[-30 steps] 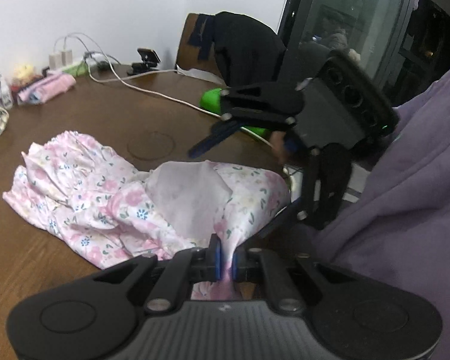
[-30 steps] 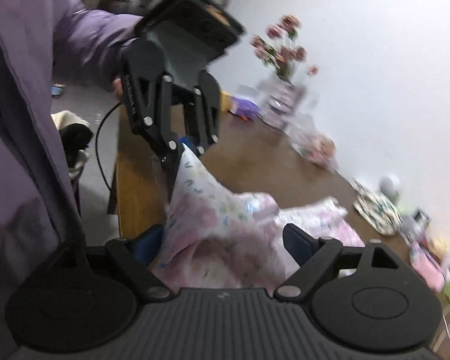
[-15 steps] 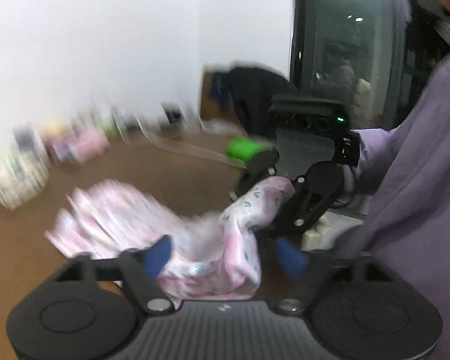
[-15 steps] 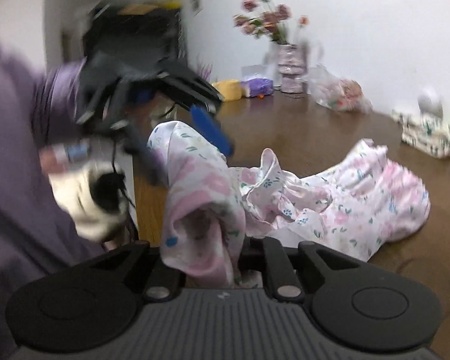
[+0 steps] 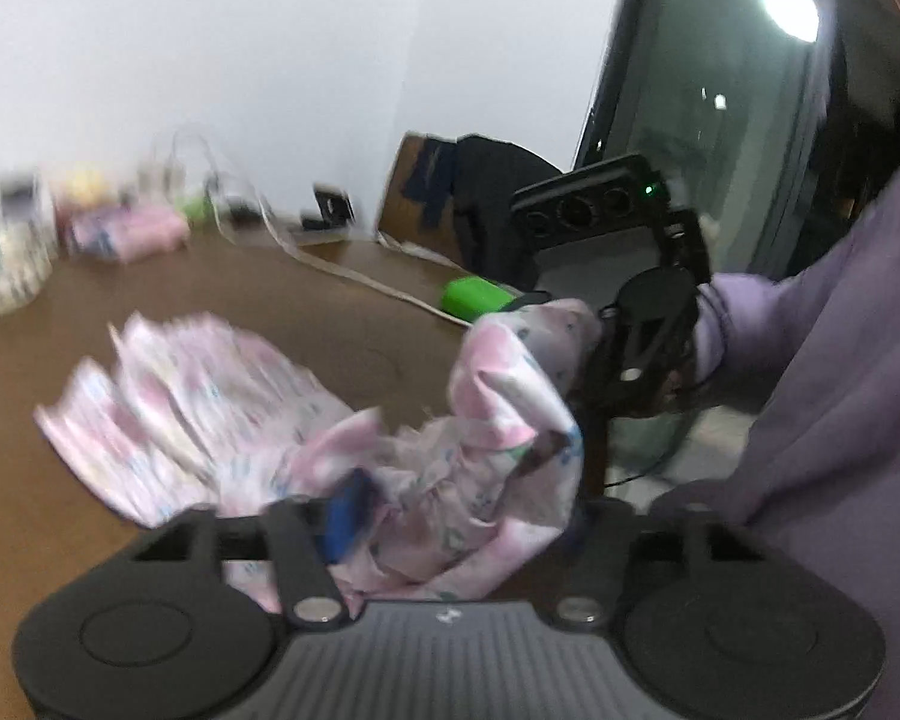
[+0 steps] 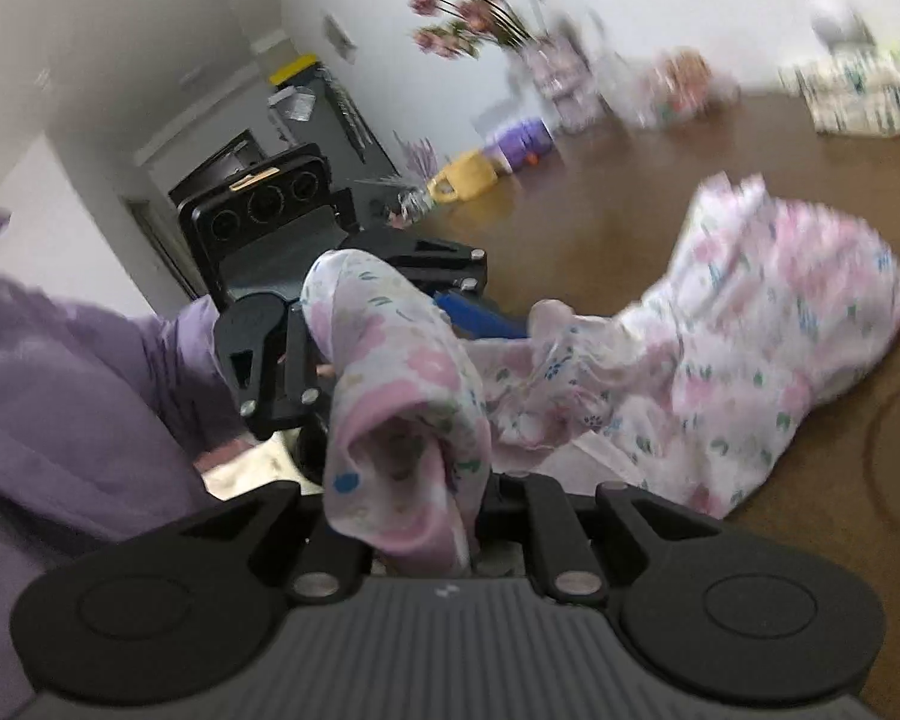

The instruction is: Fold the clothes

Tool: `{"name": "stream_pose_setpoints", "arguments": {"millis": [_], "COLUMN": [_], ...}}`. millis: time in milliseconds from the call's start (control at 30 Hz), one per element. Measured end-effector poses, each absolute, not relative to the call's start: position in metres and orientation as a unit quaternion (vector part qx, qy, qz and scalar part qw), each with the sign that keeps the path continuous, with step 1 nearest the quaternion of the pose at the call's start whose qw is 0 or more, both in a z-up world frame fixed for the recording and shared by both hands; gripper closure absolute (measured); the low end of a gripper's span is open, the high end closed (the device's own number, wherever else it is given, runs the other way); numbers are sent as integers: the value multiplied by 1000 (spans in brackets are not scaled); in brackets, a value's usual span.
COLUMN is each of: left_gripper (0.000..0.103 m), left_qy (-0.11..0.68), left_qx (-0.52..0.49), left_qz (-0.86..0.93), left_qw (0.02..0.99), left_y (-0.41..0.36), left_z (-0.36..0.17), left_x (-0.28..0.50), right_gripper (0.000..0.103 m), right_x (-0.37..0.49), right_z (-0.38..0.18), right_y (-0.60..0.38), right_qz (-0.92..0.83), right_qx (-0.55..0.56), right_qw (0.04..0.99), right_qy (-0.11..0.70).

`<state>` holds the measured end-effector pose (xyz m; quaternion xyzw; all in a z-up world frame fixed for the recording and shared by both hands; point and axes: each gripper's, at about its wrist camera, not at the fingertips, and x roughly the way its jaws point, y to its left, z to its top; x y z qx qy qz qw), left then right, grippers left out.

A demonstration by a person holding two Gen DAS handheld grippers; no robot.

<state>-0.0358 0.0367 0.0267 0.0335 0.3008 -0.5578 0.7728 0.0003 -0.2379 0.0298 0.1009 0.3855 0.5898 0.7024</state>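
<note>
The pink floral garment (image 6: 720, 360) (white ground, small blue and green sprigs) lies crumpled on the brown table, one end lifted.

Each wrist camera sits close above the table's (image 5: 342, 312) near edge, facing the other; both share the floral garment (image 5: 426, 468) (image 6: 660, 384).

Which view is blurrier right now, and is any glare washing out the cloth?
Left wrist view: heavy motion blur smears the floral garment and the table; a lamp reflection glares in the dark window, away from the cloth. Right wrist view: sharper on the fold nearest the camera, with the flowers and far clutter smeared; no glare.
</note>
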Motion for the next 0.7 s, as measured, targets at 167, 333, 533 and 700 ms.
{"name": "stream_pose_setpoints", "arguments": {"millis": [167,333,533,700], "left_gripper": [81,86,89,62], "left_qy": [388,422,441,469], "left_qx": [-95,-157,-206,-215], "left_qz": [-529,-485,-448,-385], "left_qw": [749,750,750,765], "left_y": [48,61,73,73], "left_z": [11,3,-5,-5], "left_x": [0,21,25,22], "right_gripper": [83,39,46,89], "right_x": [28,32,33,40], "right_z": [24,30,22,12], "right_y": [-238,-256,-285,-281], "right_qz": [537,488,432,410], "right_qx": [137,154,225,233], "right_qw": [711,769,793,794], "right_qy": [434,384,366,383]}}
